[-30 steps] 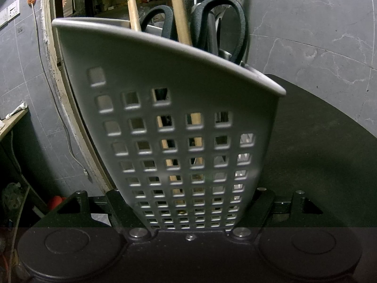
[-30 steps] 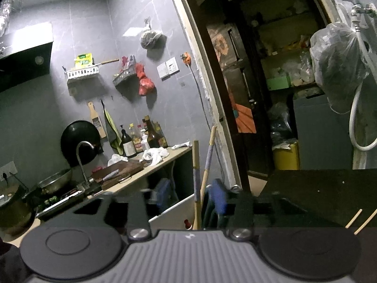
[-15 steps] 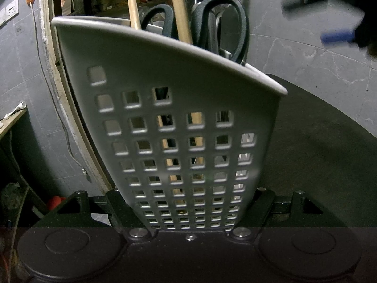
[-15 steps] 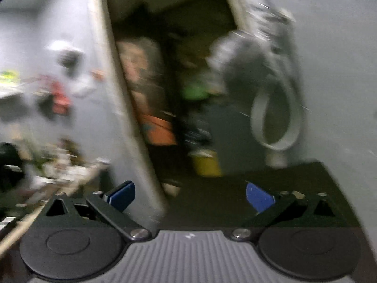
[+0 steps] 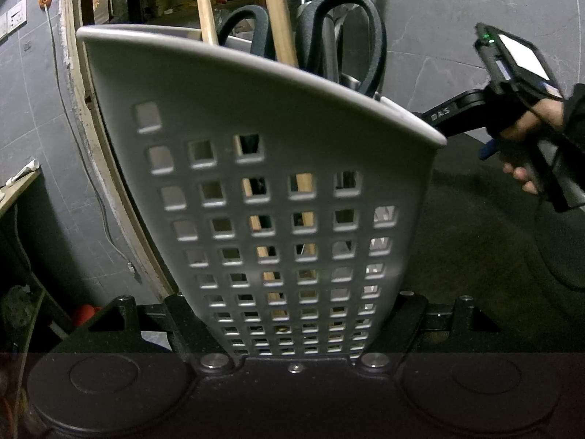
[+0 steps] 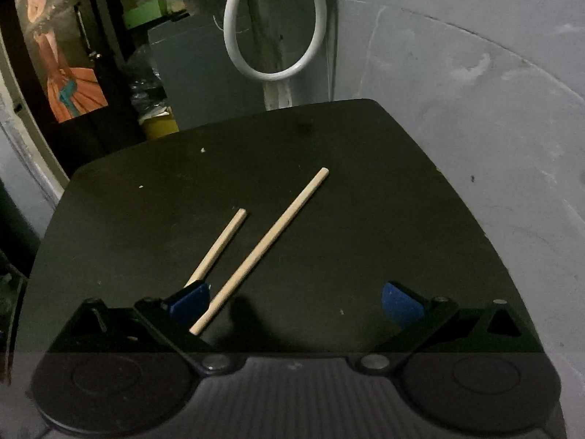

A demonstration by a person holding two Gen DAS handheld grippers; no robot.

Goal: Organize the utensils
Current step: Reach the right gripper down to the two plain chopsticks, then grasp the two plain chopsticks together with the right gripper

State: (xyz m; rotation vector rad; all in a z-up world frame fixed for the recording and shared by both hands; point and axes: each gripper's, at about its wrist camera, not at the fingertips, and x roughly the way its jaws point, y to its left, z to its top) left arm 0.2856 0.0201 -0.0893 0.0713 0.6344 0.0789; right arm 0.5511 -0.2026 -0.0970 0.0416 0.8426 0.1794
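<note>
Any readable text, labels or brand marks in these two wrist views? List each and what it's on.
"DAS": on the black arm of the right gripper, as the left wrist view shows it; more letters may be hidden behind the utensil holder.
Bright panel on top of that gripper: washed out, unreadable.
Right wrist view: no text.

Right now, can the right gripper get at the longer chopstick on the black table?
Probably yes. The right gripper is wide open above the table, the longer chopstick lies bare just ahead, its near end between the fingers. The shorter chopstick alongside could get caught too.
</note>
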